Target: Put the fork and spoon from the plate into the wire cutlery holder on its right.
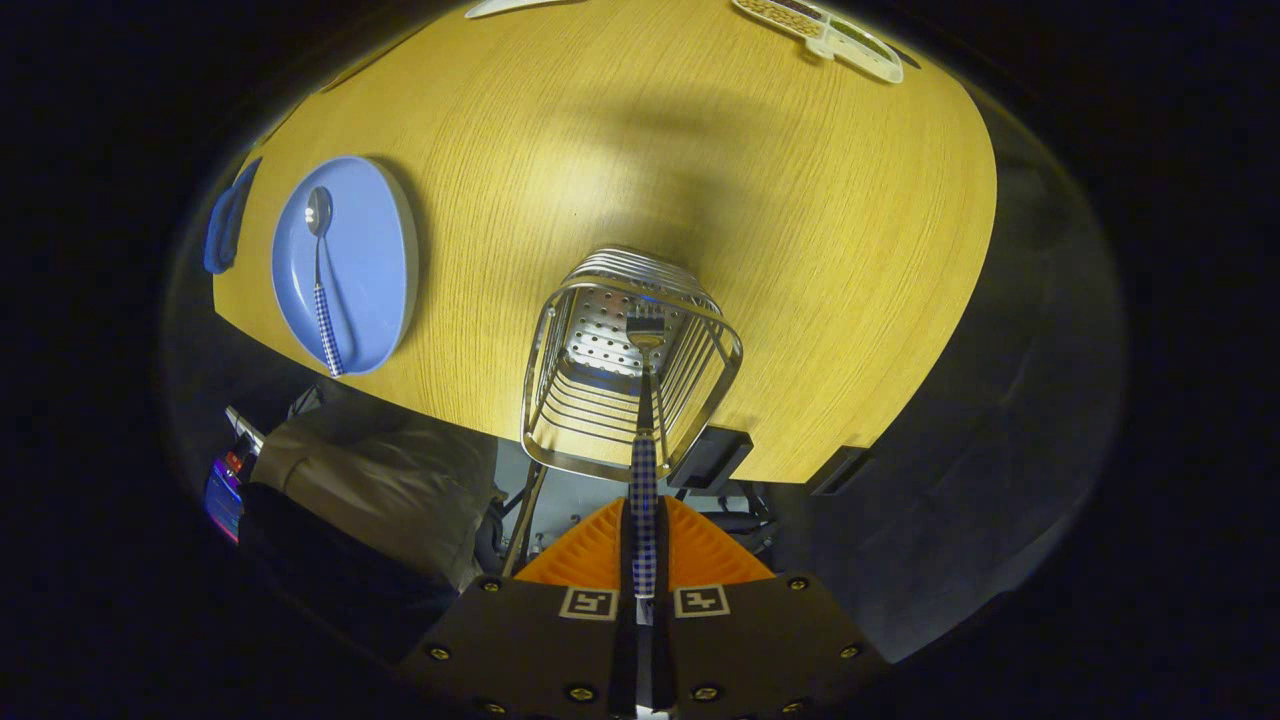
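The gripper (643, 560) has its two fingers pressed together on the checked handle of the fork (645, 440), which runs straight ahead from between them with its tines pointing down into the wire cutlery holder (630, 370). The tines hang inside the holder's open mouth, near the perforated metal floor, though whether they touch it cannot be told. The holder stands on the wooden worktop (720, 180) close to its near edge, just ahead of the fingers. Well off to the left lies the blue plate (385, 260), and the spoon (321, 280) rests on it, bowl away and checked handle reaching the near rim. A blue object sits just beyond the plate's far side, and a pale divided tray (830, 35) lies at the far end of the worktop. The fork looks nearly placed, so the likely next move is to let go. The risks lie there: if released from too high, the fork could bounce, tip against the wires and lean out over the rim. A nudge from the fingers could also push the light holder toward the worktop edge. The spoon is not yet moved.
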Available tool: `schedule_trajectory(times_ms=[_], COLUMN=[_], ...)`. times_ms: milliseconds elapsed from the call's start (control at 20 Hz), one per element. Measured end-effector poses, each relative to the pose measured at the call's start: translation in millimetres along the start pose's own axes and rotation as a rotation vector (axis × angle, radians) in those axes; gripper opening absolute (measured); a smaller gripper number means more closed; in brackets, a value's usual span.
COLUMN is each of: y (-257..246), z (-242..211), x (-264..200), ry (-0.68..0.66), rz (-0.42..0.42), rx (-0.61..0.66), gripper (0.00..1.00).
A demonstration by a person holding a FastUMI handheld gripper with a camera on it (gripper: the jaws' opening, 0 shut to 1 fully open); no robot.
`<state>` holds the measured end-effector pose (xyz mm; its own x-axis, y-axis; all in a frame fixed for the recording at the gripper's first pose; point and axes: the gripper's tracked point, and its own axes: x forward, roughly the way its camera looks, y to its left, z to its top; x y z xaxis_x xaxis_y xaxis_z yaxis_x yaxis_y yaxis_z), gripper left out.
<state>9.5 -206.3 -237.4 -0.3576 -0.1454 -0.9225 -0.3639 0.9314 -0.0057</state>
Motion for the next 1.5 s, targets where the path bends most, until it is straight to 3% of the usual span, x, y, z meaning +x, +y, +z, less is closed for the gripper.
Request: schedule_trajectory(times_ms=[350,700,1100,1500], y=[-8.7,-10.6,48.0,105.9], z=[1.4,0.2,-4.1,-23.1], x=[-17.7,-34.1,-65.7,-79.3], ry=[-0.092,-0.207,-0.391,-0.472], rz=[-0.005,0.000,0.031,0.053], rx=[0.043,0.099,0.060,-0.006], gripper=[0.13,0.13,0.14,0.13])
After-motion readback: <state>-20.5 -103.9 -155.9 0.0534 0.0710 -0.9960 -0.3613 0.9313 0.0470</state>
